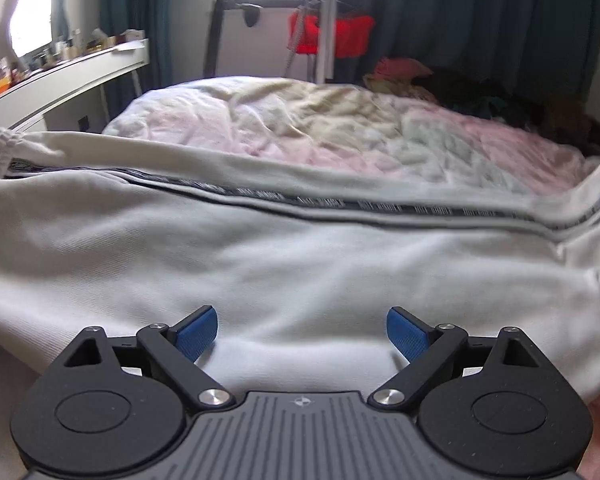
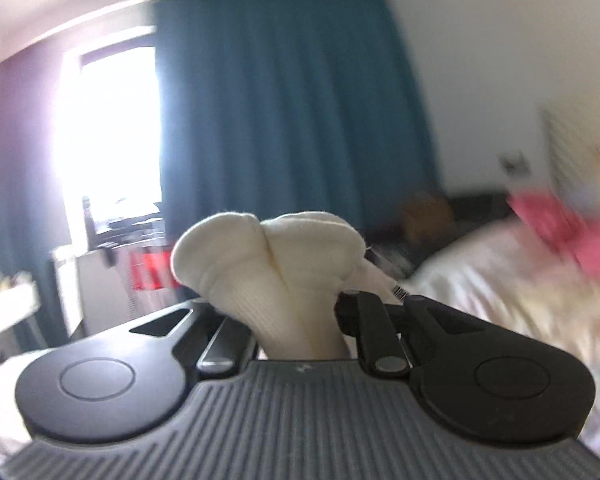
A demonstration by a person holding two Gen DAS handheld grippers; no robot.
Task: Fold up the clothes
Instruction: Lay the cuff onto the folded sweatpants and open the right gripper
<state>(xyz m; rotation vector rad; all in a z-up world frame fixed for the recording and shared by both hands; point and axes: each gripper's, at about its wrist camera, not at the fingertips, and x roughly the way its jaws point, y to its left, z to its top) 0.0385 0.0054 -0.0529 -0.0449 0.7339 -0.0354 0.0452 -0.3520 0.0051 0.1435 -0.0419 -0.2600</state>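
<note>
**Right gripper lifts the cuff while the left waits wide open**

While the left gripper (image 1: 302, 332) sits low over the garment (image 1: 260, 264), its blue pads (image 1: 198, 334) are spread wide with nothing between them, and white cloth lies flat under the gap. That looks like a hand poised to pin or pinch the near edge, though it has no hold on anything yet.

Out from the pads, the garment spreads left to right across the near end of the bed (image 1: 340, 128), a dark printed stripe (image 1: 340, 202) running along its length, so it seems laid out flat on purpose, ready for a fold. Far right, a dark heap of other clothes (image 1: 480, 96) waits on the bed.

Over to the right gripper (image 2: 300, 320): jaws clamped tight on a ribbed cuff (image 2: 268, 248), which bulges up in two rounded lobes above the fingers. Only curtain (image 2: 280, 100) and window (image 2: 108, 128) show behind it, and the frame is blurred, so this end is probably raised well clear of the bed, likely to carry it over. Whether that cuff belongs to the same garment, I can't tell.
</note>
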